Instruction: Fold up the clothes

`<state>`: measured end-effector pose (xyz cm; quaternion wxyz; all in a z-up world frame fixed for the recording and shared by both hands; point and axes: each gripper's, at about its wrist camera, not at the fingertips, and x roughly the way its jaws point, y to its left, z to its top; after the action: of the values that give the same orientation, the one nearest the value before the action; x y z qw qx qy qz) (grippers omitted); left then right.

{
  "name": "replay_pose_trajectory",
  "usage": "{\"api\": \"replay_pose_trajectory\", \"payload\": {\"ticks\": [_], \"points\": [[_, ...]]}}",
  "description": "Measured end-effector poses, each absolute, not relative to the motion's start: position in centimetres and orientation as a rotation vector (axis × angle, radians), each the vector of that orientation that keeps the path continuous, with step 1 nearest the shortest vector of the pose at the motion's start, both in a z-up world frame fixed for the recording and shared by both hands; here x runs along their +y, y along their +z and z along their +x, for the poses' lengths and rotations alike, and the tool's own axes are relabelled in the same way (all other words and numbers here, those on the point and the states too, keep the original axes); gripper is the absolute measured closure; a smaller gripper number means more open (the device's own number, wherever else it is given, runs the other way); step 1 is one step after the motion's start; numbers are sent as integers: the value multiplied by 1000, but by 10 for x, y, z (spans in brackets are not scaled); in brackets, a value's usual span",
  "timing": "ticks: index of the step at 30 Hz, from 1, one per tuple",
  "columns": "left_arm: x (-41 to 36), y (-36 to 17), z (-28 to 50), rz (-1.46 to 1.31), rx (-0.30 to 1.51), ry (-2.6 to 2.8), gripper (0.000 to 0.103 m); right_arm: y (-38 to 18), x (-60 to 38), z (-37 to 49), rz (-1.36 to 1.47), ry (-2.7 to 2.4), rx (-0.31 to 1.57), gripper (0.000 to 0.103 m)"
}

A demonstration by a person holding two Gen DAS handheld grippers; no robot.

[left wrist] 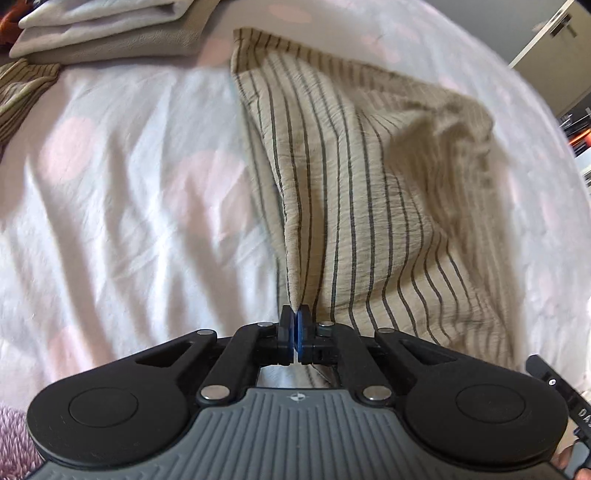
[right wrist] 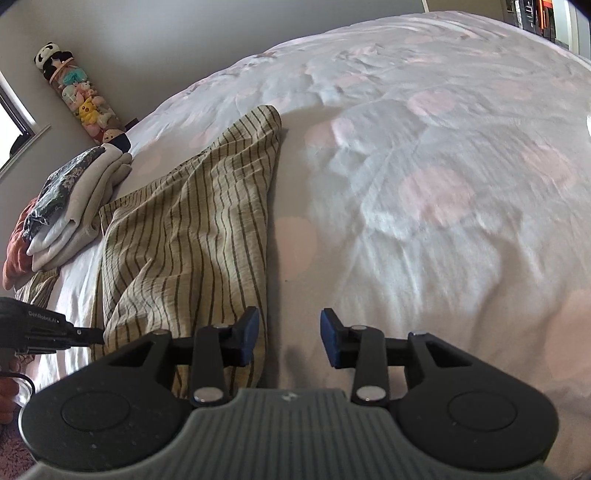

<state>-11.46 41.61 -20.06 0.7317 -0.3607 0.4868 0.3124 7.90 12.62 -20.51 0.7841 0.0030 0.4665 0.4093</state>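
Observation:
A beige garment with thin dark stripes [left wrist: 369, 192] lies partly lifted and creased on the bed. In the left wrist view my left gripper [left wrist: 295, 317] is shut, with a near corner of the striped garment pinched between its blue pads. From the right wrist view the same garment [right wrist: 192, 236] spreads to the left, and the left gripper [right wrist: 96, 334] comes in from the left edge at the garment's near side. My right gripper [right wrist: 290, 332] stands open over the bedspread. Its left finger [right wrist: 248, 334] lies over the garment's right edge; nothing is pressed between the pads.
A white bedspread with pink dots [right wrist: 443, 192] covers the bed. A stack of folded clothes [right wrist: 74, 210] sits at the far left, also in the left wrist view [left wrist: 103, 33]. A column of plush toys [right wrist: 81, 99] stands by the wall. Another striped piece [left wrist: 22, 96] lies at left.

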Motion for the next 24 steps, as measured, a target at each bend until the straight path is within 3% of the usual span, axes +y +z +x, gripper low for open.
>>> {"api": "replay_pose_trajectory", "payload": {"ticks": [6,8,10,15,24], "points": [[414,-199,-117,-790,1046,702,100,-208,123,78,12,894,1016,63],[408,-186,-124,-764,993,711,89,-204,119,75,30,917,992,63],[400,-174,-131,-739,935,720,85,-199,116,71,48,947,966,63],[366,-154,-135,-680,859,645,85,-186,113,54,39,1037,877,63],[319,-165,-99,-522,1016,587,85,-171,117,21,-38,1114,798,68]]}}
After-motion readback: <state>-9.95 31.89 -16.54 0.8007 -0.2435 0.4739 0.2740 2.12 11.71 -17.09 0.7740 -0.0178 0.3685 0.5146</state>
